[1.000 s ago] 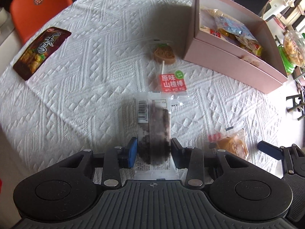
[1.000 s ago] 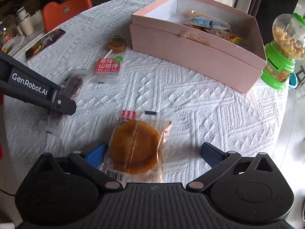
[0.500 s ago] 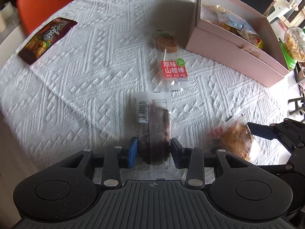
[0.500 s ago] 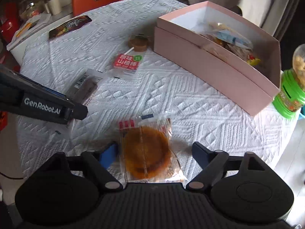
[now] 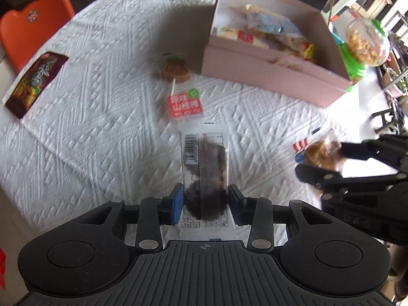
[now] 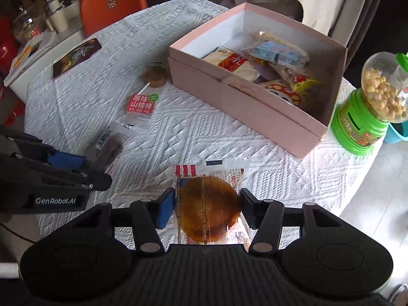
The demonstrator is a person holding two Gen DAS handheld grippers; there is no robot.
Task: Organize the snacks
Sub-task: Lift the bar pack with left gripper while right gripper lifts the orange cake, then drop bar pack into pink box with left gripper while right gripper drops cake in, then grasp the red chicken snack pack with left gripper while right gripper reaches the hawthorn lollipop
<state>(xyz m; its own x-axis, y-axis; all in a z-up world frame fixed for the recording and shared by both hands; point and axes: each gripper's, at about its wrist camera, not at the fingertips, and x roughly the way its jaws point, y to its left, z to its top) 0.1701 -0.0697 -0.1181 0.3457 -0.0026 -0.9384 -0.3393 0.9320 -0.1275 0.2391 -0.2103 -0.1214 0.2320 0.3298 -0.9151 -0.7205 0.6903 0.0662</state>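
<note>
My left gripper (image 5: 205, 200) is shut on a clear packet of dark snack with a barcode (image 5: 204, 168) and holds it above the white cloth; the packet also shows in the right wrist view (image 6: 109, 148). My right gripper (image 6: 207, 209) is shut on a wrapped round brown cake (image 6: 209, 206), lifted off the table; the cake also shows in the left wrist view (image 5: 321, 153). The open pink box (image 6: 255, 112) with several snack packets inside stands ahead; it also shows in the left wrist view (image 5: 275, 76).
A hawthorn lollipop with a red label (image 5: 183, 94) lies between the grippers and the box. A dark snack bag (image 5: 35, 81) lies at the table's left edge by an orange chair (image 5: 30, 25). A green candy dispenser (image 6: 369, 107) stands right of the box.
My right gripper closed on the round cake and lifted it. Both grippers rose and moved toward the pink box, the left still holding its packet.
</note>
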